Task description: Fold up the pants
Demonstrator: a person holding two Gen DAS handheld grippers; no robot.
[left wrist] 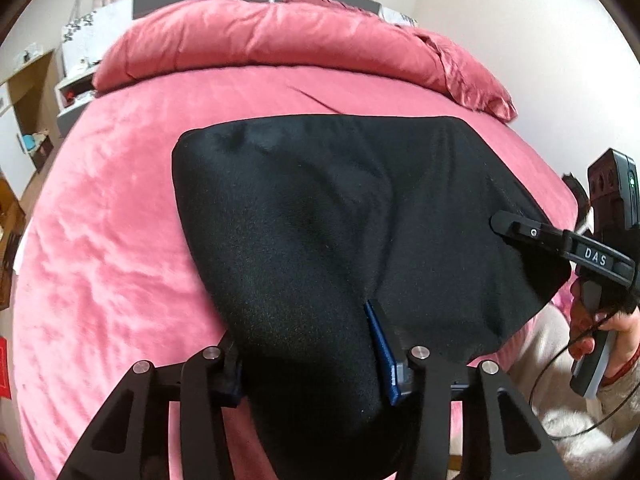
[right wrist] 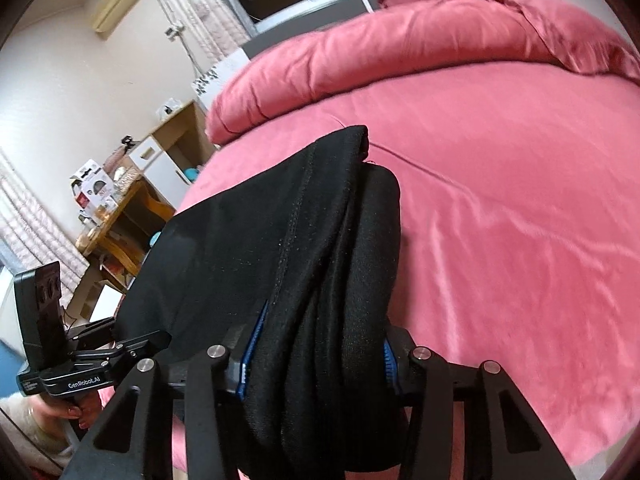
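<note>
Black pants [left wrist: 320, 216] bunched, partly raised off pink bed [left wrist: 120, 240]. Left hand-held gripper [left wrist: 312, 364] clamped on near edge; right hand-held gripper [right wrist: 316, 356] clamped on thick folded bundle. Fold looks mid-way; laying flat, smoothing left.

**Black on pink**

The pants [left wrist: 312, 216] are seen as plain black, without pattern. The bed cover [left wrist: 120, 240] is coloured a plush pink, and the pillows [left wrist: 260, 40] a deeper rose. Both grippers are finished in black, with blue pads [right wrist: 252, 344]. The walls [right wrist: 80, 92] are painted off-white.
</note>
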